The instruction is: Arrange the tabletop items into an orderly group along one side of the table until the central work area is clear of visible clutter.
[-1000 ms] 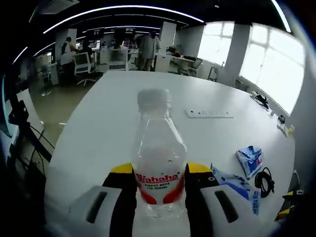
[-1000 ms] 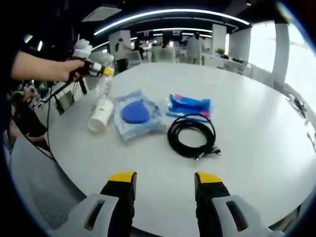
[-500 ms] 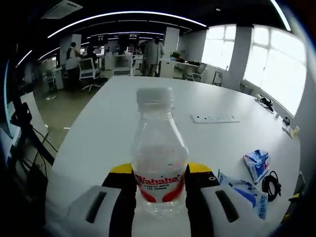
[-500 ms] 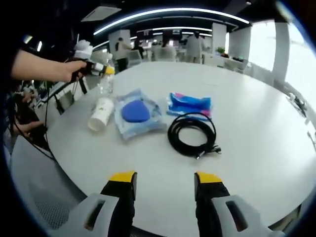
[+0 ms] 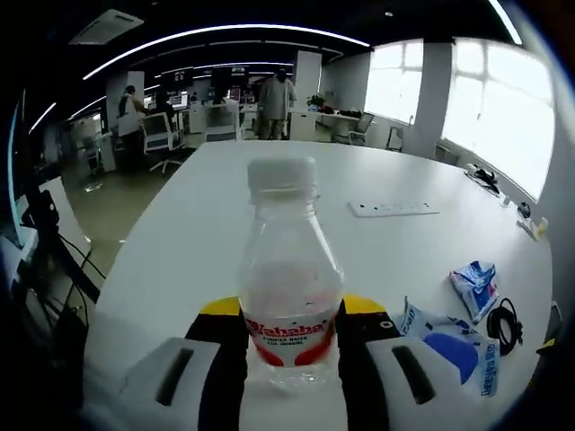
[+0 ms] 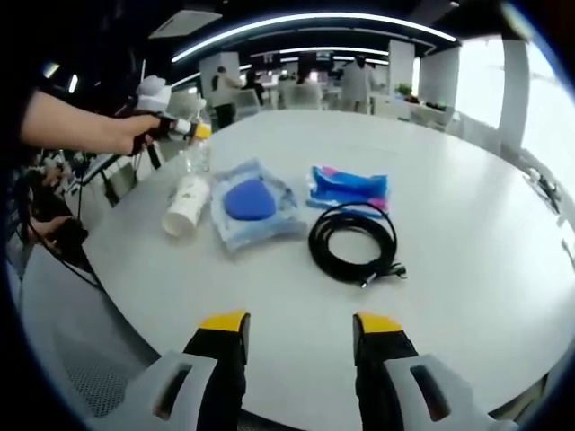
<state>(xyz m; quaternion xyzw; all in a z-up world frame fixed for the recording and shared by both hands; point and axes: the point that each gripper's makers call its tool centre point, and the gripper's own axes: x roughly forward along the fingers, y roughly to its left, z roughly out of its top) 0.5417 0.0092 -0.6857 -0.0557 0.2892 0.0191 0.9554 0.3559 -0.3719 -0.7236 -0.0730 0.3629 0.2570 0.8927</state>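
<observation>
A clear water bottle [image 5: 287, 260] with a white cap and a red label stands upright between the yellow-tipped jaws of my left gripper [image 5: 289, 316], which is shut on it. In the right gripper view a hand holds that left gripper [image 6: 187, 130] over the table's far left edge, with the bottle [image 6: 192, 156] beneath it. My right gripper [image 6: 298, 329] is open above the near edge with nothing between its jaws. Ahead of it lie a black cable coil [image 6: 352, 241], a blue snack packet [image 6: 349, 189], a clear bag with a blue round item [image 6: 252, 202] and a white cup [image 6: 186, 205] on its side.
The large white table [image 5: 225, 197] carries a white power strip [image 5: 395, 208] further back. Small dark items [image 5: 485, 180] lie by the window-side edge. Office chairs, desks and people stand beyond the table. Bare tabletop [image 6: 467, 224] stretches right of the cable.
The left gripper with the bottle has shifted slightly towards the white cup. The right gripper has stayed open and still.
</observation>
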